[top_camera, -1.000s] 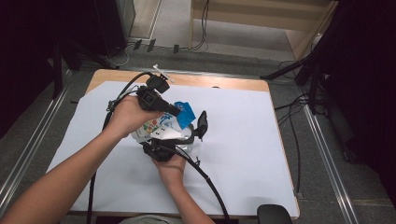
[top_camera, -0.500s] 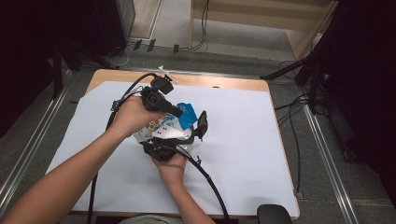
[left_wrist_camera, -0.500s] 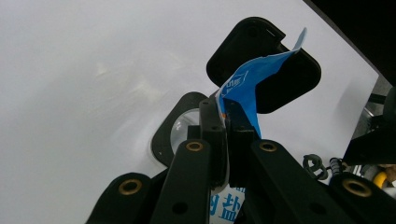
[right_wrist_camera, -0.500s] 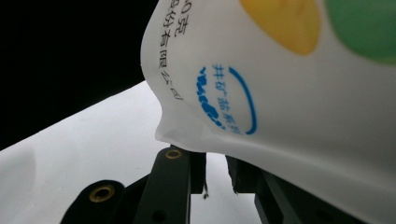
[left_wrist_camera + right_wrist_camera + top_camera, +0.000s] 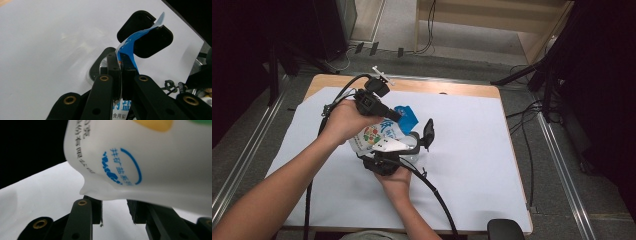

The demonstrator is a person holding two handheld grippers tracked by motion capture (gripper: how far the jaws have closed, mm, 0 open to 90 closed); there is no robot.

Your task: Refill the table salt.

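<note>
A white printed pouch (image 5: pixel 377 136) with a blue top hangs over the middle of the table. My left gripper (image 5: pixel 395 118) is shut on that blue top (image 5: pixel 130 42), and its pads meet on the film in the left gripper view (image 5: pixel 120 65). My right gripper (image 5: pixel 414 146) lies under the pouch, held from below by the right hand. Its jaws (image 5: pixel 116 211) have just been opening and now stand apart, and the pouch's bottom corner (image 5: pixel 90 191) sits just above them without being pinched. One of its pads (image 5: pixel 428 134) sticks out to the right of the pouch.
A white sheet (image 5: pixel 472 150) covers the wooden table. A small white object (image 5: pixel 382 76) lies at the far edge. Cables trail from both grippers toward the person. A black rounded object (image 5: pixel 503 230) sits at the near right corner. Metal rails run along both sides on the floor.
No clear difference shows in the high view: both hands stay over the table's middle with the pouch between them.
</note>
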